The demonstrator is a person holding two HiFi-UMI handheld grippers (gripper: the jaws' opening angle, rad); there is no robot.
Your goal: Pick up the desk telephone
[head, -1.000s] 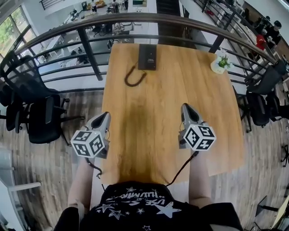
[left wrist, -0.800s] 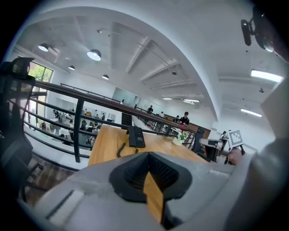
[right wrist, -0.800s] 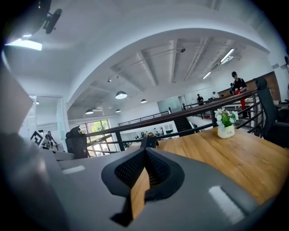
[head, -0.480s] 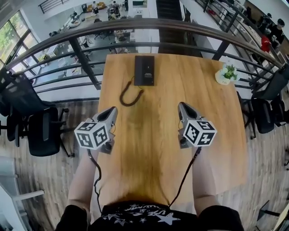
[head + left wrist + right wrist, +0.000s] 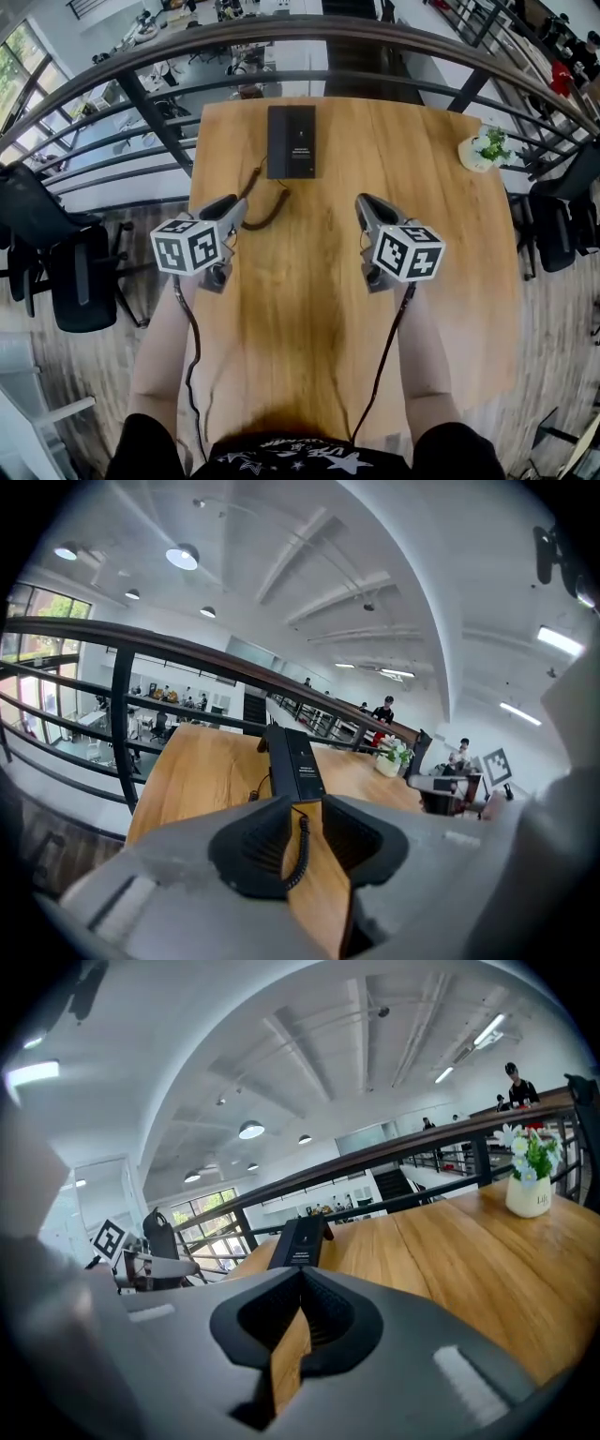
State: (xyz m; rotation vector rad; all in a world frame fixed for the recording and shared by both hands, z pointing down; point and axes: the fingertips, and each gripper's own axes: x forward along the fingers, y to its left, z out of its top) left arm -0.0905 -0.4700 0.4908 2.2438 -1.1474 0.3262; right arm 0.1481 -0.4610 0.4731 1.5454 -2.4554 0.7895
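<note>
The black desk telephone [image 5: 292,141] lies flat at the far middle of the wooden table [image 5: 422,309], and its coiled cord [image 5: 267,211] loops toward me. My left gripper [image 5: 234,204] hovers over the table's left side just short of the cord, its jaws a little apart with nothing between them. In the left gripper view the telephone [image 5: 298,761] lies straight ahead beyond the left gripper [image 5: 305,803]. My right gripper [image 5: 364,202] is shut and empty, to the right of the cord. The right gripper view shows the telephone [image 5: 300,1239] ahead of the right gripper [image 5: 302,1274].
A small potted plant [image 5: 485,150] stands at the table's far right corner. A curved dark railing [image 5: 141,108] runs just behind the table's far edge. Black office chairs [image 5: 70,272] stand on the floor to the left, and another chair [image 5: 562,220] to the right.
Both grippers have moved forward over the table toward the telephone and slightly lower. The left one has come from beside the table's edge to just short of the cord.
</note>
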